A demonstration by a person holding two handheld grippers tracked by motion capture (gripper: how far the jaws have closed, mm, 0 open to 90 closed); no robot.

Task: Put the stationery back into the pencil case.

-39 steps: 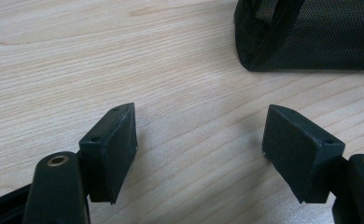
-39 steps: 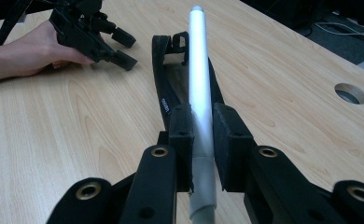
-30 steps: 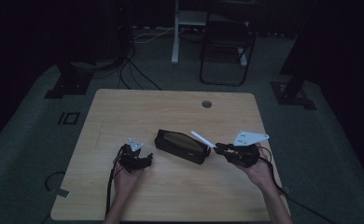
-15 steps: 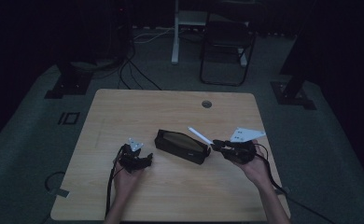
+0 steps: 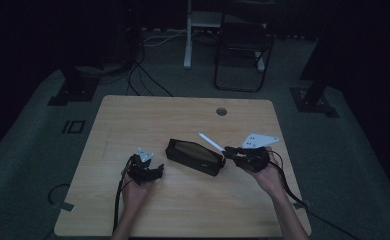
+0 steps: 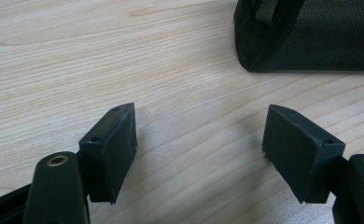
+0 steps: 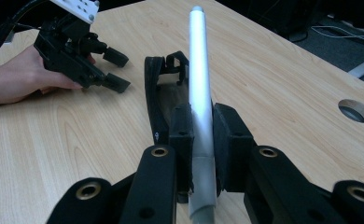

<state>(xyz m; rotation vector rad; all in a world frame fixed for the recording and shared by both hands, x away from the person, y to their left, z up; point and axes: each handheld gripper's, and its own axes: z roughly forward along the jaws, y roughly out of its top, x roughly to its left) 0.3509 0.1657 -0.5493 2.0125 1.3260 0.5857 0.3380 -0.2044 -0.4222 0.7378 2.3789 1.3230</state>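
Right gripper pinches a slim silver-white pen w/ a rounded tip low on its barrel; most of the length sticks out past the pads, toward 11 o'clock in the high view. The long black mesh fabric pencil pouch lies mid-worktop, running from about 10 to 4 o'clock, mouth open along the top. The pen hangs over the pouch's right end, at roughly 3 o'clock from the pouch centre, tip not yet inside as far as I can tell.

Left gripper sits at 9 o'clock of the pouch, near but not touching, jaws spread w/ nothing between them; the left gripper view has the pouch corner up at 1 o'clock over bare light wood worktop.

Step in hand, prob.: slide pen into pouch. To do it well:
- line the barrel up w/ the pouch's long axis before lowering, else tip catches the zip edge
- go in tip-first, shallow angle
- steady the near end w/ left gripper so the soft fabric doesn't skid or fold shut
- let go only once most of the barrel is inside; grip is far back, so the pen may pivot.
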